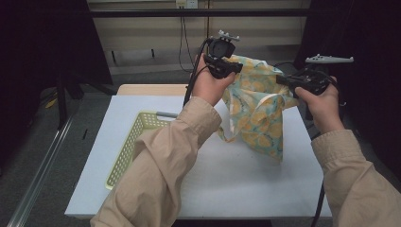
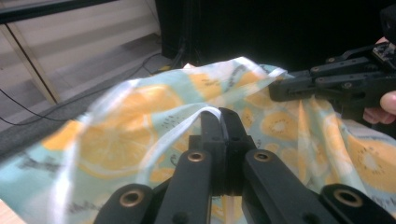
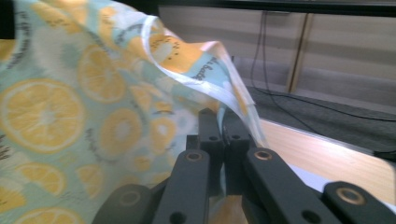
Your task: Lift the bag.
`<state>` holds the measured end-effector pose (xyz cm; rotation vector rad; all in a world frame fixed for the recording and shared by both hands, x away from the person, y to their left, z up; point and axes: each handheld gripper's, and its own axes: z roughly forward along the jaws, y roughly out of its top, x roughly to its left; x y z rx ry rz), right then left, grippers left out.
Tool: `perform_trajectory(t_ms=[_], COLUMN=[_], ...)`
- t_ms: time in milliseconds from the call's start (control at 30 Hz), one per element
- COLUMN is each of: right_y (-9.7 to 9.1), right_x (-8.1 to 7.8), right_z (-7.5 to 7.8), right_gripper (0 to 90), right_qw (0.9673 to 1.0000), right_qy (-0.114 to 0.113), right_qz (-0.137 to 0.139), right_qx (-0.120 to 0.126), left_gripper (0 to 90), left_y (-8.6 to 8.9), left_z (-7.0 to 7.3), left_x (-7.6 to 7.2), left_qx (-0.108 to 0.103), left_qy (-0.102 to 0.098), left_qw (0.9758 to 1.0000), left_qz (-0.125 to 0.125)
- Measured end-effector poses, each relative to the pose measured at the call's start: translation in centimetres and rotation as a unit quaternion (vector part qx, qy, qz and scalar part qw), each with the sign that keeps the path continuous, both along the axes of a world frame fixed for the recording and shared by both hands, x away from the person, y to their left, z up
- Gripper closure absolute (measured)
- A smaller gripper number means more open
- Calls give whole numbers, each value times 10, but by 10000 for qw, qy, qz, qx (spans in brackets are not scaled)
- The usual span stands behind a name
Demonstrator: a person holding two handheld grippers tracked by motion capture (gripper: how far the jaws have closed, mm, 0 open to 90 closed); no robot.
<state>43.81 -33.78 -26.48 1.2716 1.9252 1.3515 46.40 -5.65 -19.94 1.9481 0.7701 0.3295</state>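
The left tool (image 1: 235, 67) and the right tool (image 1: 283, 80) each hold their jaws clamped on the upper hem of a lemon-print cloth (image 1: 257, 111). The cloth hangs between the two tools above the far right part of the surface (image 1: 236, 184), its lower end reaching down toward the surface. In the left gripper view the jaws pinch a white hem fold of the cloth (image 2: 140, 126), with the right tool (image 2: 280, 88) gripping the same edge farther off. The surface is white and rectangular, with a wooden edge (image 1: 151, 89) at its far side. A pale green perforated basket (image 1: 127, 146) rests on its left half. Beyond lie grey floor (image 1: 28, 142), a beige wall panel (image 1: 142, 35) with hanging cables (image 1: 182, 42), and dark curtains (image 1: 42, 38) on both sides.
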Motion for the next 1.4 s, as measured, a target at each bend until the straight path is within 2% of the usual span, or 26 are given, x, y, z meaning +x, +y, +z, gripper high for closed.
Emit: perform_trajectory(t_ms=[100,167,233,300,367,400,433,500,633,700,767,833,900,1033,1100,1333,1400], right_y=[5,8,11,14,18,20,21,21,18,17,17,18,21,26,29,34,35], right_x=[-1,-1,-3,-5,-9,-12,-14,-20,-32,-37,-43,-48,-56,-69,-74,-92,-98], right_z=[-7,-10,-11,-11,-10,-9,-8,-6,-6,-10,-16,-23,-30,-46,-53,-79,-86], right_gripper=[893,854,757,585,434,348,308,250,231,230,218,216,201,197,194,184,181], right_qw=[9999,9993,9986,9976,9979,9978,9979,9982,9981,9984,9985,9984,9984,9976,9974,9961,9960], right_qy=[74,177,223,272,255,308,328,331,294,248,233,184,180,185,187,317,297], right_qz=[64,89,119,165,217,247,222,215,316,348,409,456,515,666,693,809,799], right_qx=[107,307,461,616,561,536,505,446,439,370,282,286,176,93,-13,-134,-278], left_gripper=[900,873,735,523,428,348,285,231,176,165,144,127,109,91,81,82,82], left_y=[7,12,19,26,36,40,47,58,83,95,112,126,140,163,172,197,205], left_z=[-6,-8,-10,-11,-13,-14,-15,-17,-21,-24,-29,-36,-43,-59,-69,-100,-111], left_x=[1,2,2,0,-2,-3,-5,-8,-19,-25,-31,-36,-42,-54,-59,-79,-86], left_qx=[-40,-111,-142,-127,-152,-182,-174,-139,-20,3,-26,-6,-13,15,57,149,147], left_qy=[108,156,234,292,331,330,350,335,266,141,144,142,151,22,53,117,124], left_qw=[9999,9998,9996,9995,9993,9993,9992,9993,9994,9997,9997,9997,9997,9998,9997,9992,9993], left_qz=[-51,-73,-37,43,21,18,21,-57,-205,-216,-194,-178,-172,-217,-233,-347,-327])
